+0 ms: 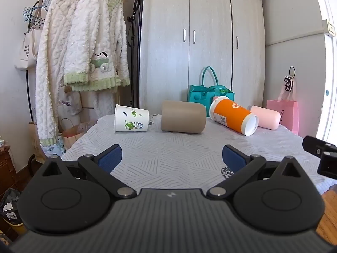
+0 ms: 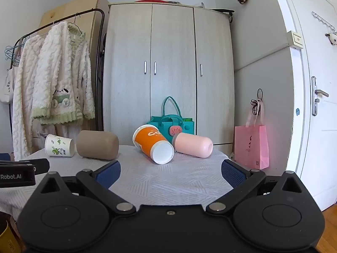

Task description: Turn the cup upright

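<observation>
Several cups lie on their sides at the far end of the table (image 1: 168, 160): a white paper cup with green leaves (image 1: 131, 118), a tan cup (image 1: 183, 117), an orange paper cup (image 1: 232, 116) and a pink cup (image 1: 265, 117). The right wrist view shows them too: white (image 2: 59, 146), tan (image 2: 97, 145), orange (image 2: 152, 142), pink (image 2: 192, 145). My left gripper (image 1: 171, 158) is open and empty over the near part of the table. My right gripper (image 2: 170, 174) is open and empty, facing the orange cup from a distance.
A teal bag (image 1: 210, 94) stands behind the cups before a grey wardrobe (image 1: 200, 42). A pink paper bag (image 2: 251, 146) hangs at right near a white door (image 2: 316, 105). A clothes rack with fleece robes (image 1: 84, 52) stands left of the table.
</observation>
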The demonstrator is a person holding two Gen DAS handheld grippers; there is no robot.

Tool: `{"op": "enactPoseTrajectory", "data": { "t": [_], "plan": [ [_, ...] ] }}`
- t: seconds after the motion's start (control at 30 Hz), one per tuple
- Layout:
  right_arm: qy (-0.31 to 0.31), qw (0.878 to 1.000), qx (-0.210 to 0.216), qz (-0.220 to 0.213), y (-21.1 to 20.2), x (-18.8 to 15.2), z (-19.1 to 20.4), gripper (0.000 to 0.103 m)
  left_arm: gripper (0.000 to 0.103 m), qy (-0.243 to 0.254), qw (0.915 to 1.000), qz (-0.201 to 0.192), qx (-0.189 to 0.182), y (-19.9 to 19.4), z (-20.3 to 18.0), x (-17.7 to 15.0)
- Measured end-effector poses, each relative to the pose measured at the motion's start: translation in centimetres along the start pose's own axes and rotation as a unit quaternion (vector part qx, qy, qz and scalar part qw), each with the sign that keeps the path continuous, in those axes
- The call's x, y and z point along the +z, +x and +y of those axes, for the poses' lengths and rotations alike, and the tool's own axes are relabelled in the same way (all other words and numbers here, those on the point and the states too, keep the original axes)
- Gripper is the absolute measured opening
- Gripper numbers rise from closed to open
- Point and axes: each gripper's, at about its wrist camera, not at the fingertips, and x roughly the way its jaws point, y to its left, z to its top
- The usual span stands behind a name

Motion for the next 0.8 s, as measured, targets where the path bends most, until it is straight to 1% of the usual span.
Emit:
{"op": "enactPoseTrajectory", "data": {
  "t": [0.03, 0.07, 0.17, 0.27, 0.3, 0.33, 0.4, 0.67, 0.8],
  "plan": [
    [0.001, 1.0, 0.0, -0.001, 0.0, 0.0, -0.1, 0.103, 0.103, 0.0, 1.0, -0.001, 0.003, 0.0, 0.0, 0.0],
    [-0.014, 1.0, -0.002, -0.002, 0.0, 0.0, 0.1, 0.103, 0.103, 0.001, 1.0, -0.001, 0.004, 0.0, 0.0, 0.0],
    [-0.011, 1.0, -0.006, 0.0, 0.0, 0.0, 0.1, 0.103, 0.103, 0.001, 1.0, -0.008, 0.002, -0.3, -0.2, -0.4],
    [-0.008, 1.0, -0.009, 0.003, 0.1, 0.0, 0.0, 0.103, 0.103, -0.003, 0.9995, -0.033, 0.004, -1.2, -0.1, -0.8],
    [-0.008, 1.0, -0.011, 0.003, 0.1, -0.1, 0.1, 0.103, 0.103, -0.007, 0.999, -0.045, -0.003, -1.6, 0.2, -1.0],
    [-0.011, 1.0, -0.012, 0.005, 0.2, -0.7, 0.6, 0.103, 0.103, -0.005, 0.9987, -0.05, -0.005, -1.5, 0.1, -0.9],
    [-0.009, 1.0, -0.015, 0.006, 0.3, -0.2, -0.4, 0.103, 0.103, -0.008, 0.9983, -0.058, -0.011, -1.9, 0.2, -1.0],
    [-0.01, 1.0, -0.021, 0.008, 0.3, -0.2, -0.4, 0.103, 0.103, -0.028, 0.9994, -0.014, -0.011, -0.6, 0.7, -0.4],
    [-0.009, 1.0, -0.024, 0.006, 0.3, -0.2, -0.5, 0.103, 0.103, -0.041, 0.999, -0.014, -0.014, -0.6, 1.1, -0.2]
  ]
}}
